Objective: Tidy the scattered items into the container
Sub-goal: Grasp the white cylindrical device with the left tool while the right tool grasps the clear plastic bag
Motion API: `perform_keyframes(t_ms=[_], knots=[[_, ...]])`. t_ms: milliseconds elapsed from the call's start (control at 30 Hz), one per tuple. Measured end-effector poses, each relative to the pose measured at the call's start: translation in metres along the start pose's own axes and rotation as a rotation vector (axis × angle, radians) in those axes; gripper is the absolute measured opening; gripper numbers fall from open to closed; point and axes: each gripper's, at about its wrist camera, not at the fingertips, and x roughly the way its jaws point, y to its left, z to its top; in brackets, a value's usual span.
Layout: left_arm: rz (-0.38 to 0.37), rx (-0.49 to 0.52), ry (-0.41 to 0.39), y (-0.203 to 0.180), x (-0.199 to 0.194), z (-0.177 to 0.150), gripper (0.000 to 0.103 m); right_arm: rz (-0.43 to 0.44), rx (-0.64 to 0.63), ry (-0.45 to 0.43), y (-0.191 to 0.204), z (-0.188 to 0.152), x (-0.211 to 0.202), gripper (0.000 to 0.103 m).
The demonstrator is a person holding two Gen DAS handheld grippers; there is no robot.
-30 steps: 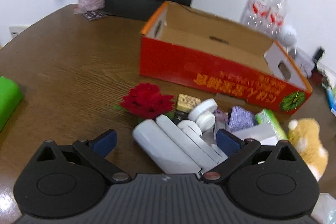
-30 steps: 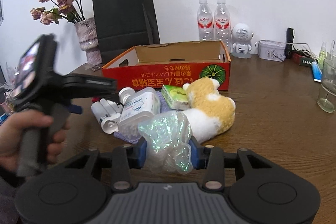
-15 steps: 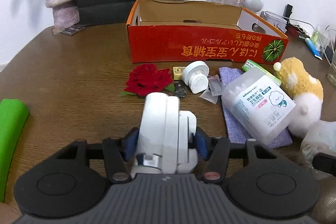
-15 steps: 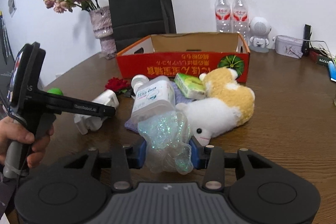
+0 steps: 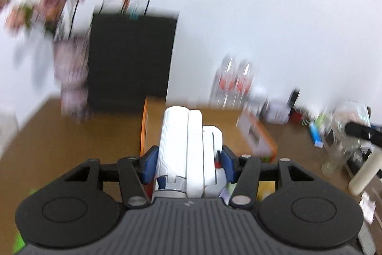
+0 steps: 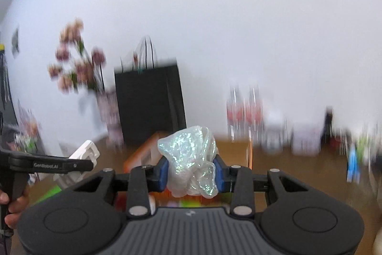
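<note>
Both loads rise off the tabletop [image 5: 71, 126]: left gripper [image 5: 188, 166] fingers clenched on the white folded gadget [image 5: 188, 149], right gripper [image 6: 191, 175] fingers just tightening on the iridescent bag [image 6: 191, 159], short of the orange box [image 5: 260, 135]; nothing visibly packed yet.

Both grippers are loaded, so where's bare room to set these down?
Inside the box, its cardboard floor shows bare beyond the white device. Bare table lies left of the box, below the vase. The right end, past the bottles, is cluttered.
</note>
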Motion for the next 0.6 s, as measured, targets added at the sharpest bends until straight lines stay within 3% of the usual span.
perform_keyframes(t_ms=[133,233,300,433,600], knots=[[0.048,0.055,0.011,-0.013,0.025,0.091,0.055,-0.016,-0.054,0.048,-0.001,0.104,0.048,0.036],[0.076,-0.005,0.068,-0.010,0.077,0.122,0.055,-0.100,-0.053,0.150,-0.001,0.144,0.116,0.037],[0.078,-0.049,0.142,-0.007,0.133,0.114,0.055,-0.111,-0.006,0.235,-0.013,0.137,0.172,0.037],[0.093,-0.030,0.319,-0.012,0.246,0.068,0.055,-0.107,0.030,0.460,-0.044,0.068,0.283,0.037],[0.089,-0.048,0.460,-0.006,0.337,0.023,0.055,-0.138,0.101,0.579,-0.092,0.011,0.363,0.037]])
